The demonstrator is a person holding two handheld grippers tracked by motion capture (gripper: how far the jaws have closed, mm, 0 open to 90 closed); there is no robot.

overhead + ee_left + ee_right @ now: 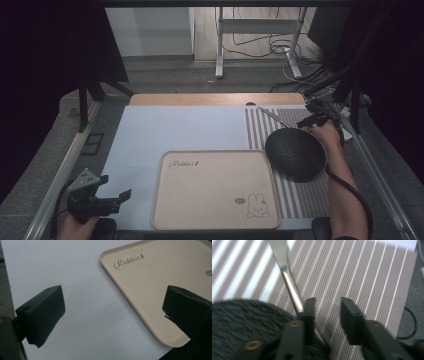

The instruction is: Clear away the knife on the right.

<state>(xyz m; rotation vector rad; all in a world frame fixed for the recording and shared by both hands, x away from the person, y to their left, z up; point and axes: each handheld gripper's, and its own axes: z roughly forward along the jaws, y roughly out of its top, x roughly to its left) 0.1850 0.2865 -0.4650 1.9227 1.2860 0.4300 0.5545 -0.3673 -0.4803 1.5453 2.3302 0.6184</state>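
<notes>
A dark round bowl (295, 152) sits on the striped placemat (302, 195) right of the beige rabbit tray (210, 190). A metal utensil handle (274, 116) sticks out from behind the bowl toward the far left. My right gripper (314, 119) hovers at the bowl's far right edge. In the right gripper view its jaws (328, 301) stand open with only placemat (362, 272) between them. The handle (287, 272) runs just outside the left jaw, beside the bowl (242, 322). My left gripper (116, 186) is open at the near left, by the tray's corner (155, 277), holding nothing (112, 312).
A white mat (175, 130) covers the table left of the placemat and under the tray. A wooden strip (215, 99) runs along the far edge. Metal frame rails (65, 165) flank the table. Cables (280, 47) lie on the floor beyond.
</notes>
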